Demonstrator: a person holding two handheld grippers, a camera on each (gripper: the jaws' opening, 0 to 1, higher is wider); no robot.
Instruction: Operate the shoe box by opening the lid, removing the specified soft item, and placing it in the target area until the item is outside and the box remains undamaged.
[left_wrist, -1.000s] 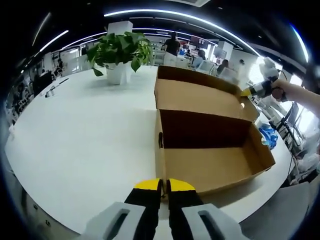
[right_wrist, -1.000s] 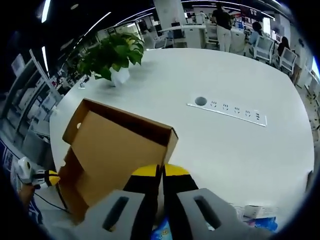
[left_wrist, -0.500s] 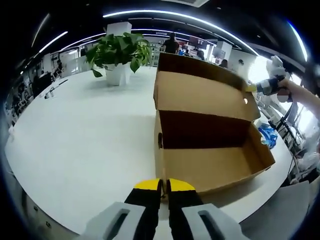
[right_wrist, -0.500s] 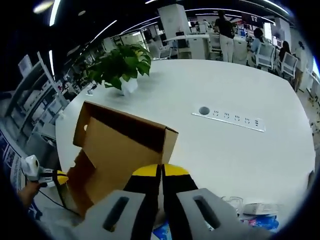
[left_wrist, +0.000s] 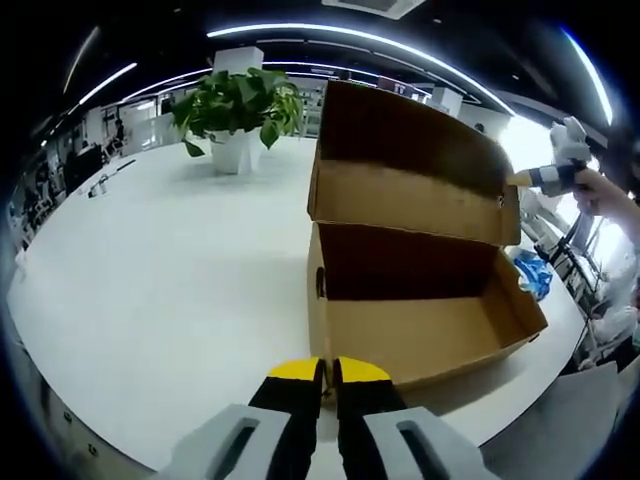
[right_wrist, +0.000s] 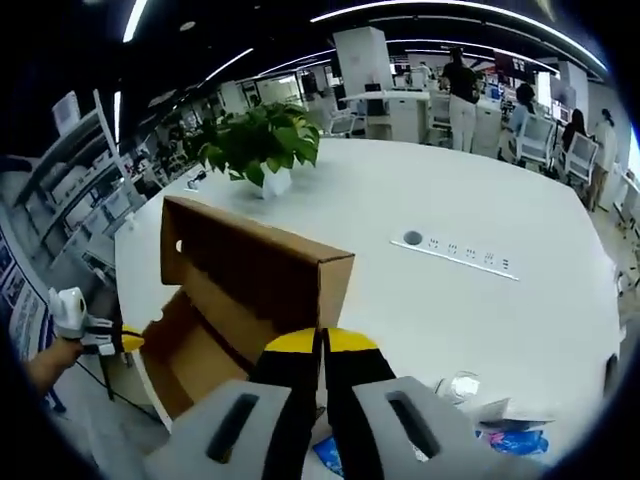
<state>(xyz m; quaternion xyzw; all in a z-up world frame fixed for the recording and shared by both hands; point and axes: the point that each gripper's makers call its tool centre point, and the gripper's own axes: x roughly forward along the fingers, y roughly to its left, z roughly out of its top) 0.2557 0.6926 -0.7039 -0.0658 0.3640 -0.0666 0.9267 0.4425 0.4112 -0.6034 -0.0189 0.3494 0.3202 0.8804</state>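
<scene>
Left gripper (left_wrist: 327, 372) pressed together, pinching nothing, low at the near wall of the shoe box (left_wrist: 420, 335). Box inside visible as bare cardboard. Lid (left_wrist: 410, 165) raised about upright on the far hinge. Soft item not seen in either view. Right gripper (right_wrist: 322, 345) pressed together at the lid's corner edge (right_wrist: 335, 290); whether pinching it, cannot tell. Box near the table (left_wrist: 160, 270) edge on the right. Open tabletop left and beyond, up to the potted plant (left_wrist: 238, 105) and the socket strip (right_wrist: 455, 252). Blue packet (left_wrist: 530, 272) beside the box.
</scene>
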